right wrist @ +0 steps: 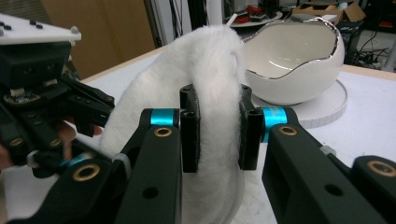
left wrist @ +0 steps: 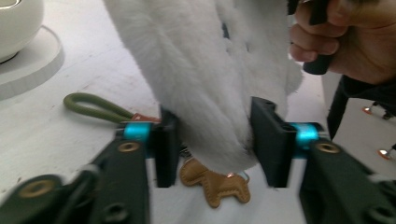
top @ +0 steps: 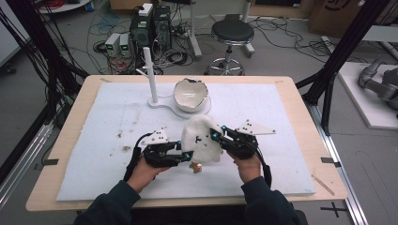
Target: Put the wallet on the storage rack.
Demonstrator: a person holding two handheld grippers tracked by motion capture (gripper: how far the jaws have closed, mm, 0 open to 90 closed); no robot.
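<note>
bowl [top: 190,95] and post [top: 150,75] blocking beyond, open mat [top: 281,154] right

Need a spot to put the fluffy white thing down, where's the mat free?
Free: the white mat right of the right claw, out to the table edge, and its left part beyond the left claw. Crowded: the middle back, where the egg-shaped bowl and white stand sit behind the plush.

Fluffy pouch [top: 201,138] sits mid-table on the mat [top: 281,154], left gripper [top: 187,156] on its left, right gripper [top: 217,136] on its right. Bowl [top: 189,93] right behind it, post [top: 150,75] left of the bowl.
</note>
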